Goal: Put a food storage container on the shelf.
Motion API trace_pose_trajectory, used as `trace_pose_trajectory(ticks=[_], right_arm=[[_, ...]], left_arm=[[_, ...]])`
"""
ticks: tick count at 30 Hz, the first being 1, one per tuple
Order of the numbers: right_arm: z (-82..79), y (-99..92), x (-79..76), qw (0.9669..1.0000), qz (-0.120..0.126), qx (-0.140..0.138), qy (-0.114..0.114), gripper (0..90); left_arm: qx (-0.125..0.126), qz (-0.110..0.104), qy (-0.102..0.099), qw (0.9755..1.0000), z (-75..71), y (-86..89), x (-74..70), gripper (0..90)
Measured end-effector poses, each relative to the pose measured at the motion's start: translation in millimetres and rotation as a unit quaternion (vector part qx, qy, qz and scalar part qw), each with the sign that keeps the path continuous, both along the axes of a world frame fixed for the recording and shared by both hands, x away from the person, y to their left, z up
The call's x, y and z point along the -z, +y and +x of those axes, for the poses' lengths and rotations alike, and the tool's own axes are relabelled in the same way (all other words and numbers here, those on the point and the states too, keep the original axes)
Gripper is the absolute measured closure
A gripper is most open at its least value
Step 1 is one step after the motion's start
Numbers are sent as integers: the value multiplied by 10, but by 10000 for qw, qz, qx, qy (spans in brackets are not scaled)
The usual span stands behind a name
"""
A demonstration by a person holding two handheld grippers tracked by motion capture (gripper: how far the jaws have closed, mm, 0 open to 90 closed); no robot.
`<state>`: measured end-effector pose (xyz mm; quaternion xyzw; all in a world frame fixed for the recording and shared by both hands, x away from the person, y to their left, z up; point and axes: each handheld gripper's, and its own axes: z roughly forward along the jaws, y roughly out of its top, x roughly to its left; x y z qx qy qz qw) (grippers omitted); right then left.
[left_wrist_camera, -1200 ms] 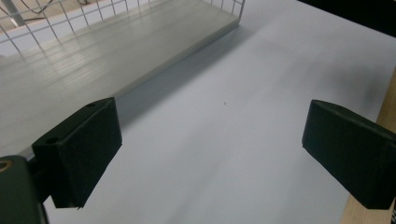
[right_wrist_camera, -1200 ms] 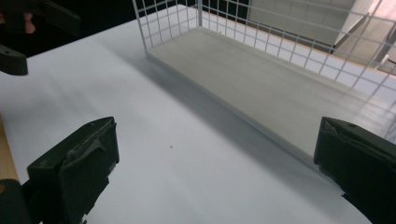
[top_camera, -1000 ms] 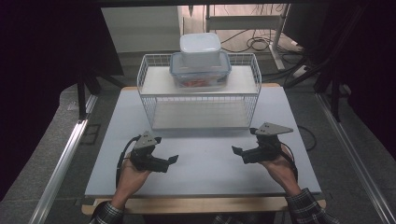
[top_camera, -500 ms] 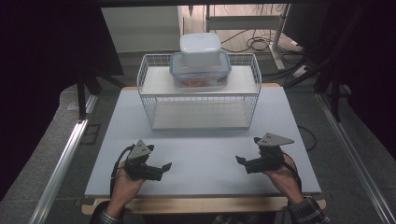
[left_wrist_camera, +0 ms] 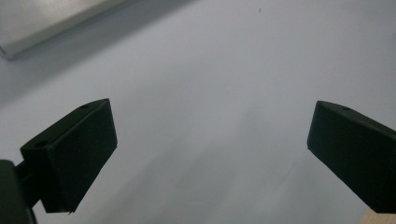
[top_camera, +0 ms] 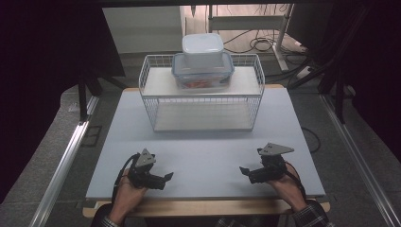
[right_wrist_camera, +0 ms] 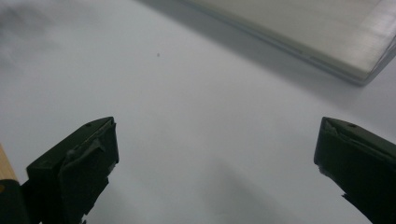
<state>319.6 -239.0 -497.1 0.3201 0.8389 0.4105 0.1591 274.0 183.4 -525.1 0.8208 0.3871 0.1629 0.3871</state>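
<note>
Dim room — grey floor (top_camera: pixel 56 156), cables (top_camera: pixel 255 43) behind the table (top_camera: pixel 208 142).

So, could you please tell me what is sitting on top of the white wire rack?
On the wire rack sits a blue-rimmed clear container with a smaller white tub stacked on it. Something reddish shows through its wall, but I cannot tell what it is.
</note>
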Motion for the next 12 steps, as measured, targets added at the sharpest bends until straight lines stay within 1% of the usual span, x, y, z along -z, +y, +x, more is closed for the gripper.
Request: trace_pose_trajectory(ticks=[2, 4, 8, 12], right_arm=[[3, 12, 38, 9999, -84, -20, 69, 0], [7, 16, 54, 9999, -124, -30, 116, 0], [10, 14, 54, 9999, -98, -28, 132, 0], [12, 11, 53, 9997, -124, -51, 184, 0]], left_arm=[[-10, 76, 93, 9999, 13, 1, 35, 13], [-21, 79, 147, 9999, 20, 10, 53, 13], [-43, 9, 192, 9998, 32, 29, 58, 13], [-51, -129, 245, 9996, 47, 38, 58, 7]])
